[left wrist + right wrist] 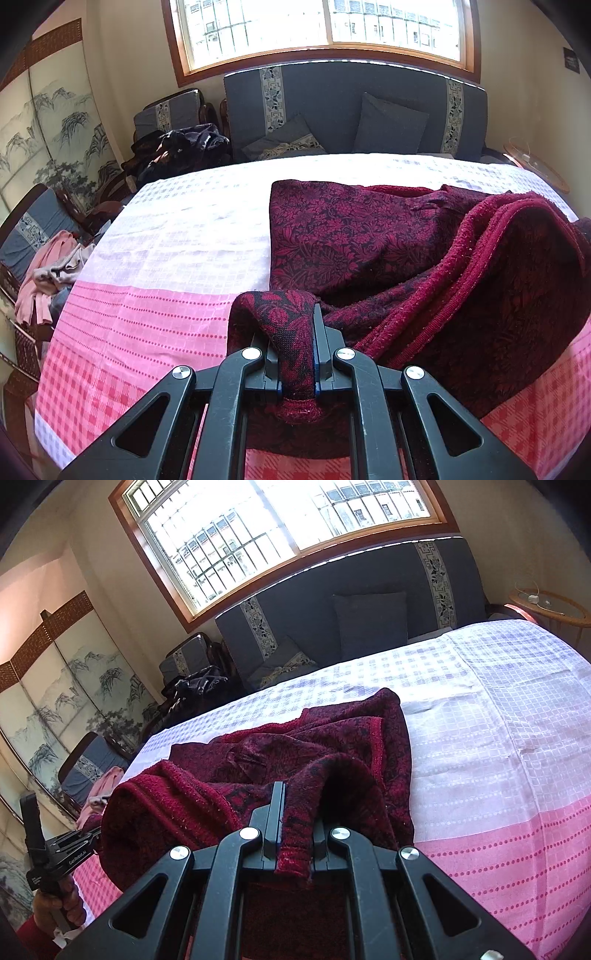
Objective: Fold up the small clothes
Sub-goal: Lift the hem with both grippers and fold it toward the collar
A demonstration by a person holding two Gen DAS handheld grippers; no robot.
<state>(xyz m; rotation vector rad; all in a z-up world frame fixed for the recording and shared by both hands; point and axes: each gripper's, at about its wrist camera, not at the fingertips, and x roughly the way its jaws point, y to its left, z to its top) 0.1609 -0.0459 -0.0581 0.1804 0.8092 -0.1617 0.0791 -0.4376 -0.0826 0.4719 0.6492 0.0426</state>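
At the bottom centre of the left wrist view, my left gripper is clenched on a bunched edge of the dark red floral garment, its hem poking out below the jaws; I hold it there because a pinched edge gives me a corner to steer. In the right wrist view, the right gripper is likewise clamped on another edge of the same garment, so I judge the two grips are meant to lift and carry one side over the rest as a fold. In that view's lower left, a hand grips the handle of the other tool. Beyond the jaws, the garment lies partly flat and partly humped on the pink-and-white checked cloth, which gives a broad flat place to lay folds. Further off, at the left edge, pale clothes wait on a chair, likely next. Farthest, a grey sofa sits under the bright window.
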